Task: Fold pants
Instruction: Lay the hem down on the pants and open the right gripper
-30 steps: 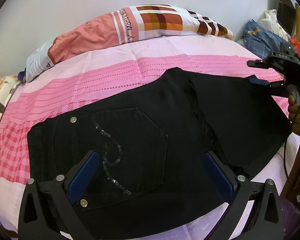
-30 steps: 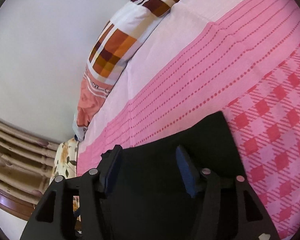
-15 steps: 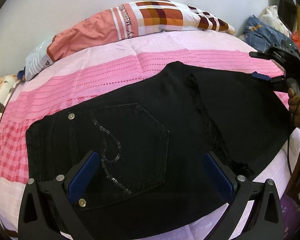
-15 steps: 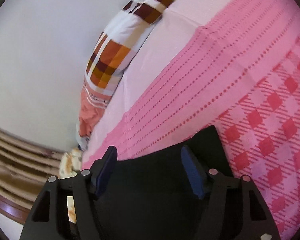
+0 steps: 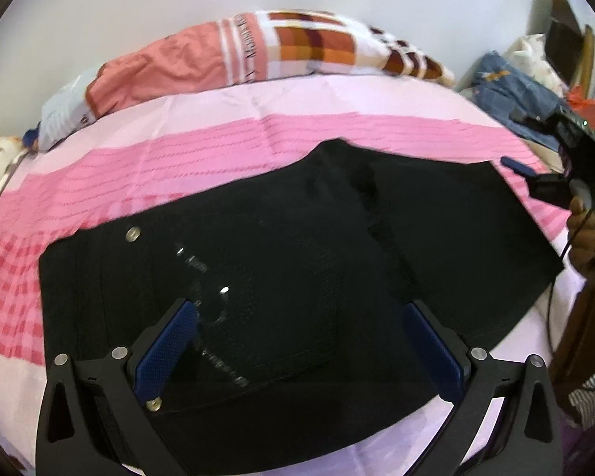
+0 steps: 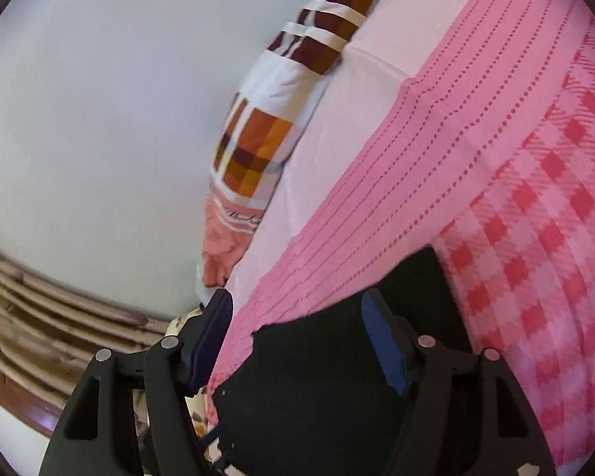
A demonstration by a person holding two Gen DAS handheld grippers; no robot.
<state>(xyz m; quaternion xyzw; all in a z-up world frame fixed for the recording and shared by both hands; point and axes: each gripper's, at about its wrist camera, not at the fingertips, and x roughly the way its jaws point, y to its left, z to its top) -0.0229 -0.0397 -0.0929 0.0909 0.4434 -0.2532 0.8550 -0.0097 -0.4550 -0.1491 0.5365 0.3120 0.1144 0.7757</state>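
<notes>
The folded black denim pants (image 5: 281,277) lie on the pink checked bedsheet (image 5: 99,182); the left gripper (image 5: 297,345) and right gripper (image 6: 297,341) both hover spread, grasping nothing. A careless pinch at the near right edge could catch only the top layer, skewing the fold

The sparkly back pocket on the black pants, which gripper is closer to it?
Left. The left gripper hovers open right over the sparkly back pocket of the black pants; the right gripper sits open at their far folded end.

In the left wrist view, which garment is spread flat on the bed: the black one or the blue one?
The black pants lie flat on the pink bedsheet. The blue jeans sit crumpled beyond the bed's far right corner.
</notes>
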